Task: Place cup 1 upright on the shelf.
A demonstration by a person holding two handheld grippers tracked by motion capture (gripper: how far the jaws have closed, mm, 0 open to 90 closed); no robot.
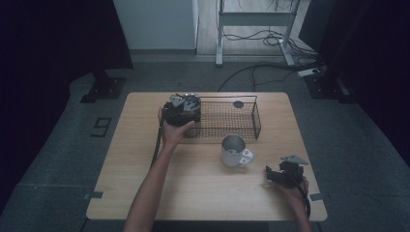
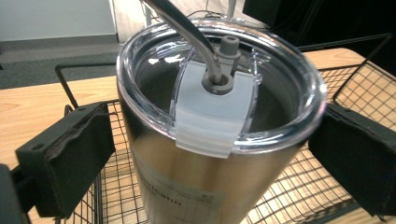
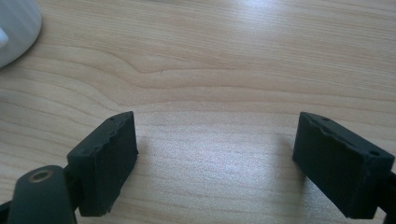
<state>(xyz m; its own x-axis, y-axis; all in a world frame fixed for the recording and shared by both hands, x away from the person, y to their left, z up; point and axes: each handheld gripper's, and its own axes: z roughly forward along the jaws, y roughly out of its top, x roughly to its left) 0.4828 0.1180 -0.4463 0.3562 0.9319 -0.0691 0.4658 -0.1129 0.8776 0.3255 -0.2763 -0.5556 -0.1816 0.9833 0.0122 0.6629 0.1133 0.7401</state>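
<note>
A stainless steel tumbler (image 2: 205, 182) with a clear lid (image 2: 219, 79) and a metal straw (image 2: 187, 28) stands upright at the left end of a black wire basket (image 1: 255, 116). In the high view the tumbler (image 1: 192, 100) is partly hidden by my left gripper (image 1: 183, 110). The left gripper (image 2: 210, 154) is open, with one pad on each side of the tumbler's body and a narrow gap at each. My right gripper (image 1: 270, 175) is low over the table's front right, open (image 3: 215, 158), with only bare wood between its pads.
A white mug (image 1: 234, 150) stands in front of the basket, left of the right gripper, and its edge (image 3: 14, 28) shows in the right gripper view. A small dark disc (image 1: 238, 104) lies in the basket. The light wooden table (image 1: 203, 193) has open room at front left.
</note>
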